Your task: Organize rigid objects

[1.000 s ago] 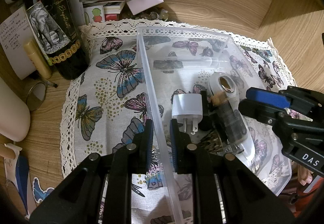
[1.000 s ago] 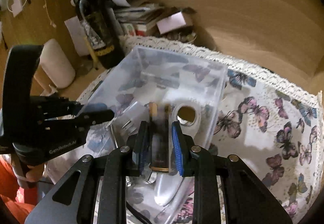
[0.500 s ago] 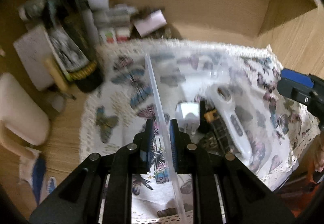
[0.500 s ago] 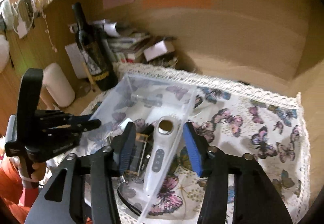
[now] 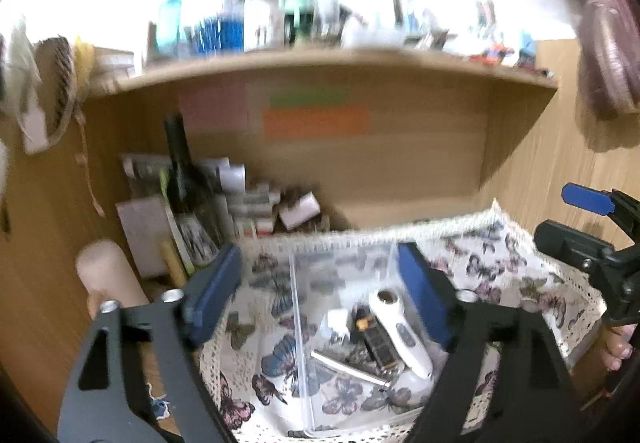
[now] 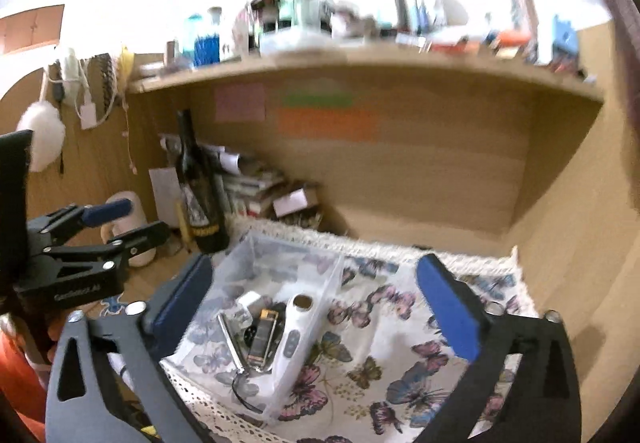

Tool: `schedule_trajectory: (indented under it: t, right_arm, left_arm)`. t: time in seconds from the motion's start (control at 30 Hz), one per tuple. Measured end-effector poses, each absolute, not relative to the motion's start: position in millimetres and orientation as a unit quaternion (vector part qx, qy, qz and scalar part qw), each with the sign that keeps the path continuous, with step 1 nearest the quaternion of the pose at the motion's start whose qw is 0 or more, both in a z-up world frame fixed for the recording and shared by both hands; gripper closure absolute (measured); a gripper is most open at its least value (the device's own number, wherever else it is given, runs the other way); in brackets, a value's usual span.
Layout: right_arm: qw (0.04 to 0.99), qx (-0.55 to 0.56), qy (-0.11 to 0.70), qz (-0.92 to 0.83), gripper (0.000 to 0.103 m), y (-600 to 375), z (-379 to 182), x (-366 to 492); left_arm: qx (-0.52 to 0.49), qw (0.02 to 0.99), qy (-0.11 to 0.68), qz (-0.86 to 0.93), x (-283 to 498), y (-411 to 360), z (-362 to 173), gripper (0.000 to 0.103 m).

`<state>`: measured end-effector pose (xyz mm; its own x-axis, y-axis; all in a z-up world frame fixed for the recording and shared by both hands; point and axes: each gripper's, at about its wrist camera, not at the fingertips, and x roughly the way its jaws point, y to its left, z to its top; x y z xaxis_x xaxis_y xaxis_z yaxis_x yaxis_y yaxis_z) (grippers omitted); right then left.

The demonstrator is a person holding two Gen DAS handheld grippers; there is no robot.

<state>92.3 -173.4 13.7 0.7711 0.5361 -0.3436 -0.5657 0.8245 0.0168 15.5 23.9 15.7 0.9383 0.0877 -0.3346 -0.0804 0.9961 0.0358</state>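
Note:
A clear plastic box [image 5: 297, 307] [image 6: 240, 263] rests on a butterfly cloth [image 6: 400, 355]. Inside it lie a white handheld device [image 5: 400, 327] [image 6: 294, 335], a dark amber item [image 5: 378, 341] [image 6: 262, 335], a white plug adapter [image 5: 335, 321] [image 6: 249, 301] and a metal rod [image 5: 348, 363] [image 6: 230, 341]. My left gripper [image 5: 320, 295] [image 6: 132, 223] hangs above and behind the box, its jaws opening and holding nothing. My right gripper [image 6: 316, 303] [image 5: 568, 221] is likewise raised with its jaws opening wide, and nothing is pressed between the pads.
A dark wine bottle [image 5: 186, 195] [image 6: 200, 199] stands left of the cloth beside stacked papers and boxes [image 6: 260, 187]. A pale cylinder [image 5: 106, 275] sits at the left. A wooden shelf [image 6: 360, 71] crowded with bottles overhangs the desk nook. A wooden side wall [image 6: 560, 223] closes the right.
The left gripper let go of the box wall and the right one released the dark amber item into the box. Both opened, rose and pulled back, tilting up so the shelf shows.

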Motion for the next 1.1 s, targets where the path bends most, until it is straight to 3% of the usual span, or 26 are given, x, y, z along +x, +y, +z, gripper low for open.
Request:
schedule_trajectory:
  t: [0.03,0.2,1.1]
  right_arm:
    - [0.942,-0.044,0.163,0.291,0.000,-175.1,15.1,88.1]
    - [0.947,-0.036,0.147,0.284,0.000,-182.8,17.1,71.9]
    - [0.949,-0.031,0.144,0.279,0.000,-185.1,12.7,52.2]
  left_arm:
    - [0.011,0.987,0.158,0.041,7.6,20.1,18.9,0.007]
    - [0.015,0.992,0.116,0.046,-17.2,6.3,25.9,0.002]
    - [-0.001,0.993,0.111,0.029,-29.1,1.5,25.9,0.001]
